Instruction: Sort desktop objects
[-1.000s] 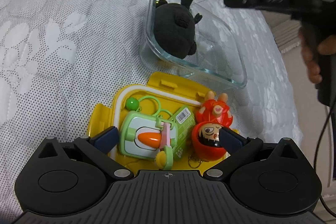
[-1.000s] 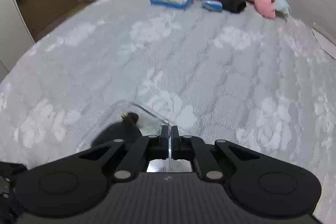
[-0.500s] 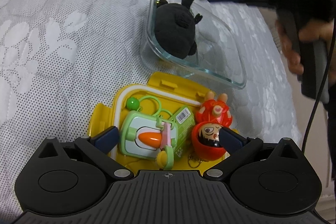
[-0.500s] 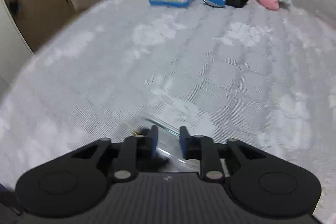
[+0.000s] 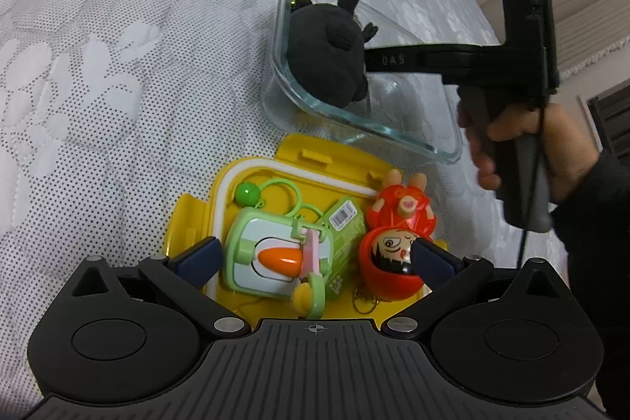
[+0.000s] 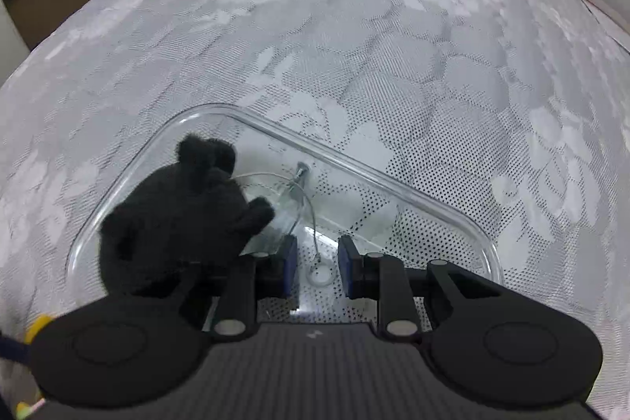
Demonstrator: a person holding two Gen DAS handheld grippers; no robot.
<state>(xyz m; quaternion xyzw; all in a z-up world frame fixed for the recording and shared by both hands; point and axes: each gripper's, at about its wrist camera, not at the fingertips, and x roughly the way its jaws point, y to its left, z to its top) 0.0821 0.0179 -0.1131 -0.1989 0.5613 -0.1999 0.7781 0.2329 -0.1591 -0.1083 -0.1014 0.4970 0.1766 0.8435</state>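
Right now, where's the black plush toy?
The black plush toy sits inside the clear glass container, at its left end in the right wrist view, just left of the right claw; the yellow tray lies beside the container.

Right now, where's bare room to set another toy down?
Clear glass container: floor free right of the black plush toy, except a thin wire loop. Grey patterned mattress bare beyond it. Yellow lid tray is crowded.

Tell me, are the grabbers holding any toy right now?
No. The left gripper is open over the yellow tray; the right gripper's closing fingers only straddle the black plush's loop.
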